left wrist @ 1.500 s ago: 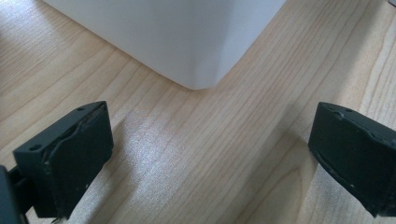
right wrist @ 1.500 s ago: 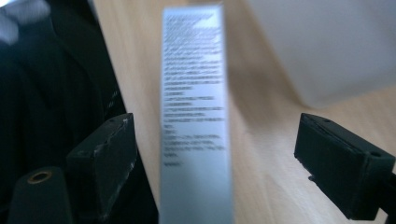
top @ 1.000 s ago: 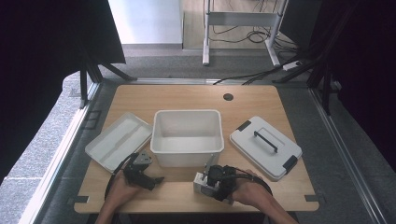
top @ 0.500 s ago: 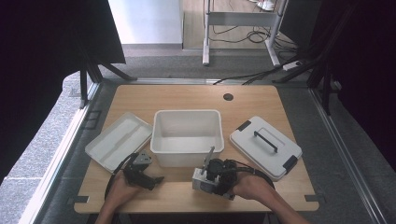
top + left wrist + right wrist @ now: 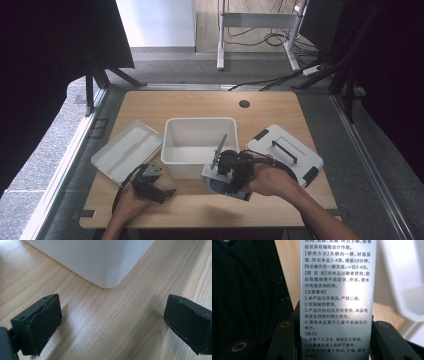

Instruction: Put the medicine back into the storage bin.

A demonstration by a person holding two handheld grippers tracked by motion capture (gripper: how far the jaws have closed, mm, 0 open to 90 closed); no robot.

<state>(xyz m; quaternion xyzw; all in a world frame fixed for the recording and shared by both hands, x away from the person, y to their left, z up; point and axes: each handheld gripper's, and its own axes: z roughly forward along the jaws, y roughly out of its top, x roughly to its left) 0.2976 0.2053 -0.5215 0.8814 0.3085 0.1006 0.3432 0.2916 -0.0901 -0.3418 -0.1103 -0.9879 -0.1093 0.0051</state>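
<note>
My right gripper [image 5: 218, 162] is held in the air just in front of the white bin [image 5: 200, 121], shut on a slim silver carton [image 5: 220, 147] that sticks up toward the bin's front wall. Its jaws have just been closing, with the carton between them. In the right gripper view the carton [image 5: 335, 297] shows rows of printed text and spans the gap between both jaws of the right gripper [image 5: 334, 340]. My left gripper [image 5: 162, 192] rests low at the table's front left, open. In its own view the left gripper [image 5: 112, 325] has bare wood between the jaws and the bin's corner [image 5: 100, 260] ahead.
A white lid [image 5: 127, 150] lies flat left of the bin. A closed white case with a black handle [image 5: 285, 152] sits to the right. The wooden table [image 5: 200, 105] has a round cable hole [image 5: 244, 104] at the back. Dark cloth [image 5: 244, 290] lies left of the carton.
My right hand has risen from the table with the carton, which now points up at the bin's front wall. The left gripper has stayed where it was.
</note>
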